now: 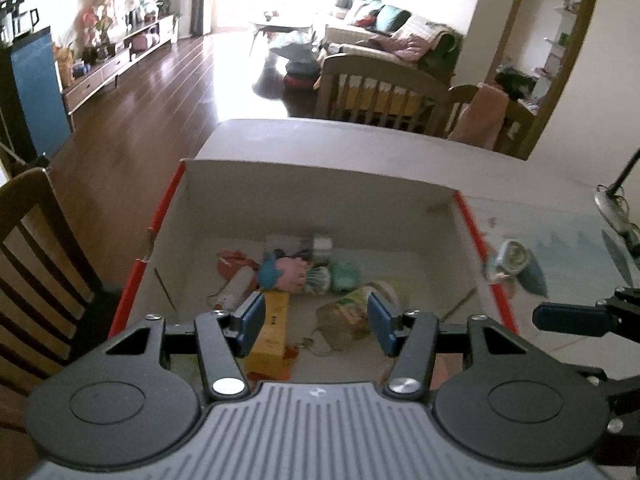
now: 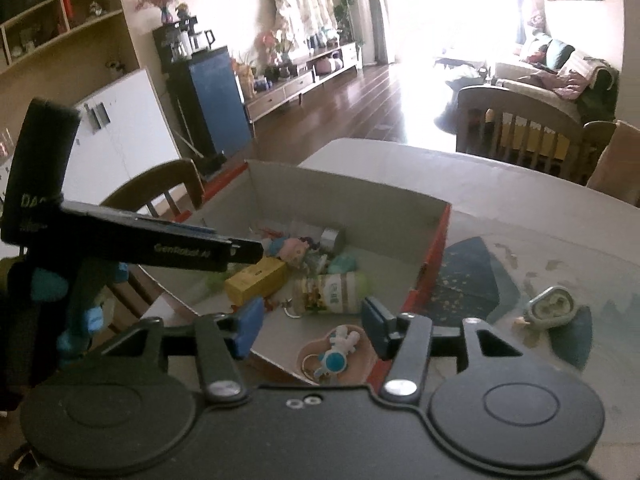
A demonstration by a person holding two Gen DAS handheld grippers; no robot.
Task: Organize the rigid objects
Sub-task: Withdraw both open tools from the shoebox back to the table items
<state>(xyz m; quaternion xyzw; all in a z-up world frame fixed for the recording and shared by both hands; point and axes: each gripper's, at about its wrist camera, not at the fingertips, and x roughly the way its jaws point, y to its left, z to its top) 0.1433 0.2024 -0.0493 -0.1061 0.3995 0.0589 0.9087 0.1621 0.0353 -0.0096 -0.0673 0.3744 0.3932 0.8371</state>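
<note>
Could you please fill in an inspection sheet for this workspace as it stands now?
Surface: pale table with a patterned mat.
Job's things: cardboard box holds a yellow carton, a labelled bottle, a pink plush toy and an astronaut keychain; a small oval gadget lies outside on the mat.
Clutter: nothing seen beyond these.
Grippers: left gripper and right gripper open, empty, above the box.
Cables: nothing seen.
Surroundings: wooden chairs, sofa, sideboard, wood floor.

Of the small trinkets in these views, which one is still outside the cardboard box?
The pale oval trinket lying on the tabletop, right of the red-edged cardboard box; the astronaut keychain and the pink plush toy lie inside.
</note>
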